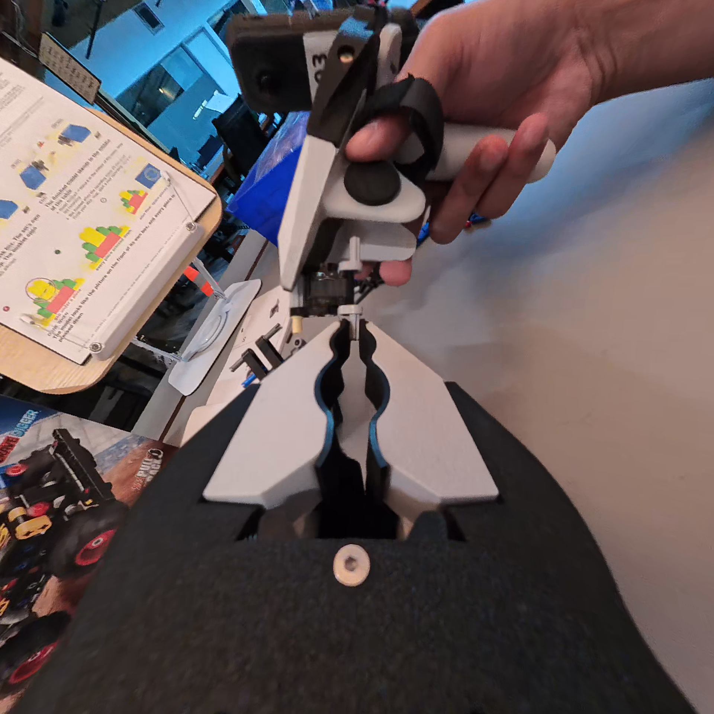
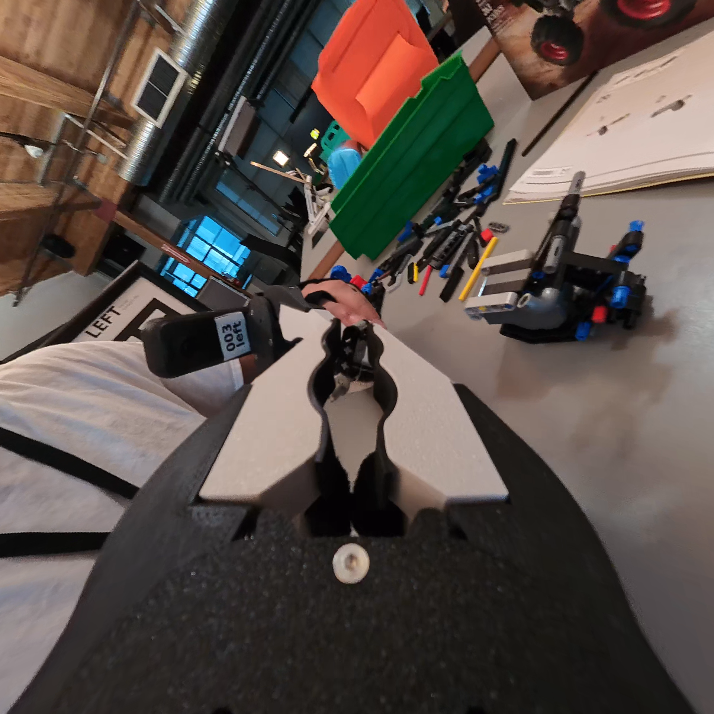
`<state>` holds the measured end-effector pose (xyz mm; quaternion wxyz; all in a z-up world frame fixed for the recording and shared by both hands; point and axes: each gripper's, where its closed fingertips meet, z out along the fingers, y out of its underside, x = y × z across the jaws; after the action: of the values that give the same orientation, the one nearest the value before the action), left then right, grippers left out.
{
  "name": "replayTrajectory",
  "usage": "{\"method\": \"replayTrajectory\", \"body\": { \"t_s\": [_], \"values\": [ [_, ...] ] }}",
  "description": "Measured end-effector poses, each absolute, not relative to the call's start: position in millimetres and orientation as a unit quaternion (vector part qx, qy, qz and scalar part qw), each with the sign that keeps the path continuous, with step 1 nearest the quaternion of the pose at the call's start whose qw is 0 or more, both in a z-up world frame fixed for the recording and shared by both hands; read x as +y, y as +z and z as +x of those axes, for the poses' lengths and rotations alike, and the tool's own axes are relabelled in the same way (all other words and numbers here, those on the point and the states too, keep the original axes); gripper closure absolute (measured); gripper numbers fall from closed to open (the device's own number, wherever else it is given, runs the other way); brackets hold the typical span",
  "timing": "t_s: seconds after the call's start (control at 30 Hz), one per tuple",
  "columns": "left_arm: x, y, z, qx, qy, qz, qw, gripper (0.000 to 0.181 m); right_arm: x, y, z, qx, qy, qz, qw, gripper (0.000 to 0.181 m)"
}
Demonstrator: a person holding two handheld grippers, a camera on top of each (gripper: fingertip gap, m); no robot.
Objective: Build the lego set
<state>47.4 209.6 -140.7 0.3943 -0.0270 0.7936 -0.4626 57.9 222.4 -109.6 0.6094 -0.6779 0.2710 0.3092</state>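
Observation:
In the left wrist view my left gripper (image 1: 351, 328) is shut on a small grey pin (image 1: 349, 311), with the pin's head poking out past the tips. The pin touches a small black Lego sub-assembly (image 1: 328, 293), which hangs from the tips of my right gripper (image 1: 332, 284), held by a hand (image 1: 483, 116) just above. In the right wrist view my right gripper (image 2: 353, 328) is shut on the same black sub-assembly (image 2: 353, 351). The left gripper's body (image 2: 216, 342) sits right behind it. A partly built model (image 2: 560, 297) rests on the table to the right.
Loose Lego parts (image 2: 444, 247) lie beside a green bin (image 2: 409, 162) and an orange bin (image 2: 371, 65). An instruction booklet (image 2: 637, 127) lies at the far right. The set's box (image 1: 58, 502) and a clipboard with a printed sheet (image 1: 89, 216) are on the left. The grey table (image 1: 579, 386) runs to the right.

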Motion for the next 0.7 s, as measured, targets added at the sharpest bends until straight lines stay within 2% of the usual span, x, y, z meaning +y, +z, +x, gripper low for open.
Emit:
{"method": "replayTrajectory", "body": {
  "t_s": [0.17,0.37,0.47,0.6,0.7],
  "values": [
    [210,-127,45,0.768,-0.483,-0.03,0.42,0.179,218,-95,55,0.258,0.316,-0.637,0.654,0.154],
    [217,-115,53,0.747,-0.498,-0.065,0.435,0.18,215,-87,56,0.277,0.149,-0.618,0.72,0.145],
    [219,-114,56,0.742,-0.505,-0.084,0.432,0.18,220,-91,54,0.296,0.042,-0.625,0.721,0.149],
    [213,-114,53,0.742,-0.511,-0.087,0.426,0.18,225,-93,58,0.291,-0.074,-0.63,0.716,0.172],
    [212,-126,55,0.759,-0.505,-0.095,0.399,0.176,226,-98,60,0.269,-0.136,-0.667,0.681,0.174]
  ]
}}
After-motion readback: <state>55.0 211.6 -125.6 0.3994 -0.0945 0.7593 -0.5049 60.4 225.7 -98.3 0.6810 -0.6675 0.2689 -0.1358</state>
